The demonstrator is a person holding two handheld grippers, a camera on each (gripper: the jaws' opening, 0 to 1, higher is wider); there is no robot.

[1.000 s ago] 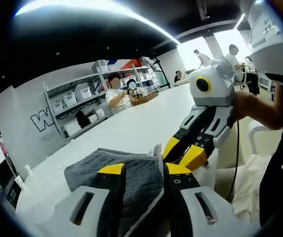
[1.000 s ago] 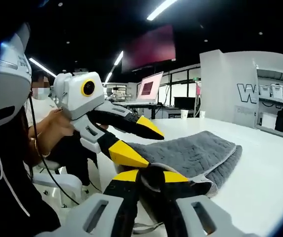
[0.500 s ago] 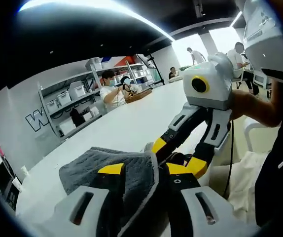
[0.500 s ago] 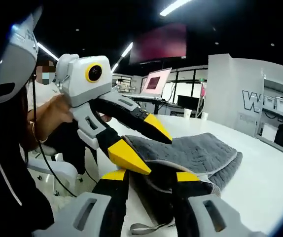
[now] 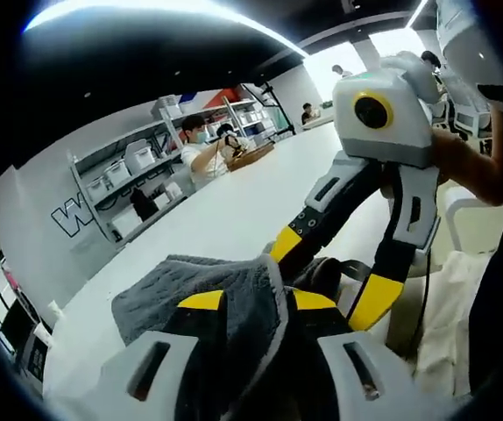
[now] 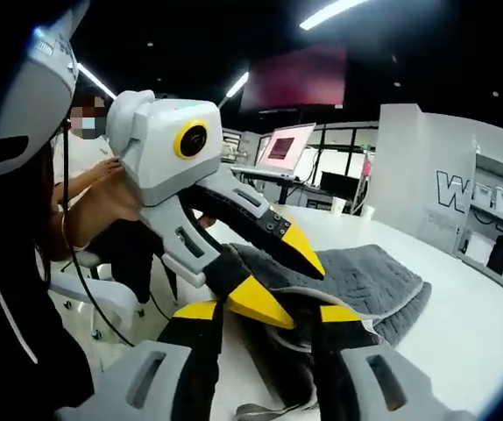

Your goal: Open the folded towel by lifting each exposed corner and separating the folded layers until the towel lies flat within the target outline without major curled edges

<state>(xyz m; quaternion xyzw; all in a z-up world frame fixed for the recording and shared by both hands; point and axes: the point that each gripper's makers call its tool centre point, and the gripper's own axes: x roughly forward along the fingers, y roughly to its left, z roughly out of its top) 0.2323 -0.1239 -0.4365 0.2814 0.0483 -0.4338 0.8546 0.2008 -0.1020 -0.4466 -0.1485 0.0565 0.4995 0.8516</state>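
Grey towel (image 5: pixel 225 294) clamped by left gripper (image 5: pixel 250 303); monitors (image 6: pixel 279 149) behind.

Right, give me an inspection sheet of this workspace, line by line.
Surface: white table, towel at its near edge.
Job's things: grey towel, still folded in layers; target outline not visible.
Clutter: nothing seen near the towel.
Grippers: left gripper shut on towel edge; right gripper open, jaws straddling the towel's corner.
Cables: black cable hanging below the person's hand.
Surroundings: shelves with bins; people seated at the far end.
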